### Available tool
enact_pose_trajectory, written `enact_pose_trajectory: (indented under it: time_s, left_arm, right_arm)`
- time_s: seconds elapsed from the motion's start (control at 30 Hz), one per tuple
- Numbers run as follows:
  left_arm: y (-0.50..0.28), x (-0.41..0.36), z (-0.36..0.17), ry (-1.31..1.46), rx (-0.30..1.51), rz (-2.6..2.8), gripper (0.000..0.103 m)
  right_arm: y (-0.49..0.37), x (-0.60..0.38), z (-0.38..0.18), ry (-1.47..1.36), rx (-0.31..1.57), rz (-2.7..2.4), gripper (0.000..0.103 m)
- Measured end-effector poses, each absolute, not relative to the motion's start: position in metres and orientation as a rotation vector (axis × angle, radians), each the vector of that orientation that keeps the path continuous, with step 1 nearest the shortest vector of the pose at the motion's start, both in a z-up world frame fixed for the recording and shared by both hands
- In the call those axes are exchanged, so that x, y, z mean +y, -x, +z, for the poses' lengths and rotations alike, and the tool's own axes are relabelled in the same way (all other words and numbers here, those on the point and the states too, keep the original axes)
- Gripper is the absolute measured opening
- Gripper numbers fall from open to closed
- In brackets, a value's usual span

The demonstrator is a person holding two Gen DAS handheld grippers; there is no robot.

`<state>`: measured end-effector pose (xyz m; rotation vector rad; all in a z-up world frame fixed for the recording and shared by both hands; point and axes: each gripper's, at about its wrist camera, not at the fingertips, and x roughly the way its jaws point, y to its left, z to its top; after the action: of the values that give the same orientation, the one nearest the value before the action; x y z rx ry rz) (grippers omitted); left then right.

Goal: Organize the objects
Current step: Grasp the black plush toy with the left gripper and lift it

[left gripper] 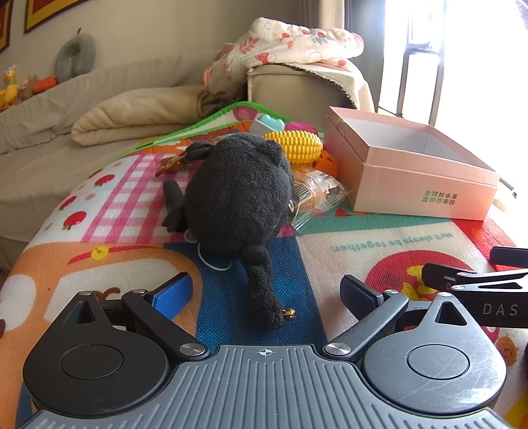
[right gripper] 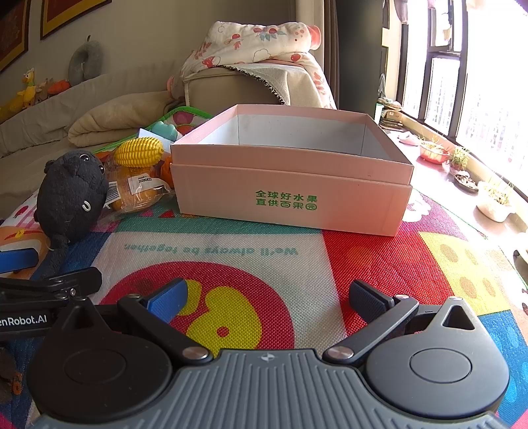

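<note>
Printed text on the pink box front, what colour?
Green, on the pink box; clearest in the right wrist view.

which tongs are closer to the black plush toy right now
Left. The left tongs sit open right behind the black plush toy, straddling its tail. The right tongs are open farther off, facing the pink box.

Beige sofa point(left gripper: 82, 99) along a pale wall point(left gripper: 148, 26), folded cream blanket point(left gripper: 138, 115) on its seat, floral quilt point(right gripper: 257, 43) draped over the armrest point(right gripper: 231, 85), framed pictures point(right gripper: 66, 13) above, bright barred window point(right gripper: 462, 82) at right, potted plants point(right gripper: 458, 158) on the sill.
</note>
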<state>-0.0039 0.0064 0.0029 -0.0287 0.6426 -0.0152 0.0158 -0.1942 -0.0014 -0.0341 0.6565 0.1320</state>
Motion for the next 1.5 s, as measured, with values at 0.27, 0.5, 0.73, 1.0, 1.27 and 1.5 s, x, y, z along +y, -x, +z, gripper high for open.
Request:
enact_pose_trajectory:
  time_s: [0.27,0.5,0.73,1.0,1.27,1.5]
  left_arm:
    - [0.025,0.020,0.022,0.004,0.577,-0.089,0.099]
    - [-0.003,0.031,0.050,-0.058,0.473,-0.073,0.099]
    - [-0.044,0.021,0.030,-0.101,0.526,-0.084,0.074]
    - [-0.027,0.058,0.047,0.089,0.539,-0.159,0.071]
    - [0.018,0.140,0.079,0.195,0.495,-0.071,0.071]
    - [0.031,0.195,0.076,0.305,0.480,-0.020,0.071]
  right_arm:
    - [-0.024,-0.198,0.008,0.047,0.767,0.186,0.103]
    - [-0.026,-0.197,0.009,0.052,0.786,0.174,0.103]
    - [-0.026,-0.195,0.010,0.068,0.788,0.174,0.103]
    - [-0.027,-0.201,0.013,0.066,0.800,0.226,0.103]
    - [-0.022,-0.139,0.043,0.125,0.662,0.427,0.103]
    - [-0.053,-0.030,0.053,0.195,0.617,0.594,0.071]
